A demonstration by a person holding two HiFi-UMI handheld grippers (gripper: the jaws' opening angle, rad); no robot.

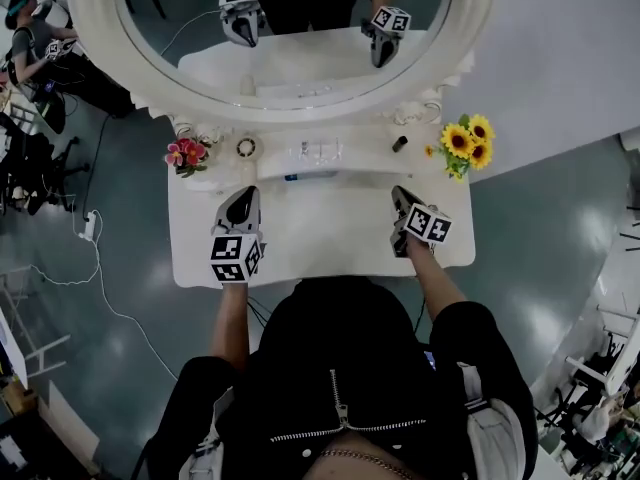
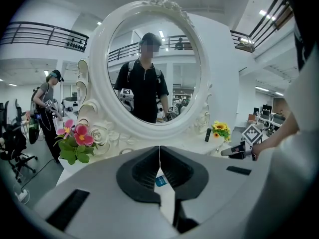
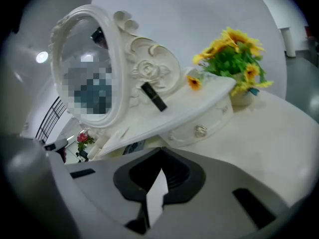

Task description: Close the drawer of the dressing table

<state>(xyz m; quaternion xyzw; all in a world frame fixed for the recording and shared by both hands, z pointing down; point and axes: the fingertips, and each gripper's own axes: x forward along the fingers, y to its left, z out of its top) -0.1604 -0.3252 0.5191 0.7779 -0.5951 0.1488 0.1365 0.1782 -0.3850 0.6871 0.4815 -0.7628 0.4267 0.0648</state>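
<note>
The drawer (image 1: 300, 176) sits at the middle of the dressing table (image 1: 330, 243), under the raised shelf below the mirror, and it stands pulled out a little toward the person, with a blue-labelled item (image 1: 296, 177) showing inside. In the right gripper view the same open drawer (image 3: 130, 148) appears to the left of a small side drawer (image 3: 202, 128), which has a metal knob and is pushed in. The left gripper (image 1: 243, 200) hovers over the tabletop just in front of the drawer's left end. Its own view shows the 2 jaws pressed together with nothing between them, tips pointing at the drawer front. The right gripper (image 1: 400, 196) hangs over the tabletop near the drawer's right end, tilted to one side. Its jaws are also closed on each other and hold nothing. The 2 grippers are well apart, 1 on each side of the drawer. On the shelf a dark tube (image 1: 399, 144) lies to the right of centre. Pink flowers (image 1: 186, 155) stand at the left end and sunflowers (image 1: 466, 145) at the right end. The oval mirror (image 1: 290, 28) in its white carved frame rises behind them and reflects both grippers. At far left another person (image 1: 28, 40) stands on the grey floor.
</note>
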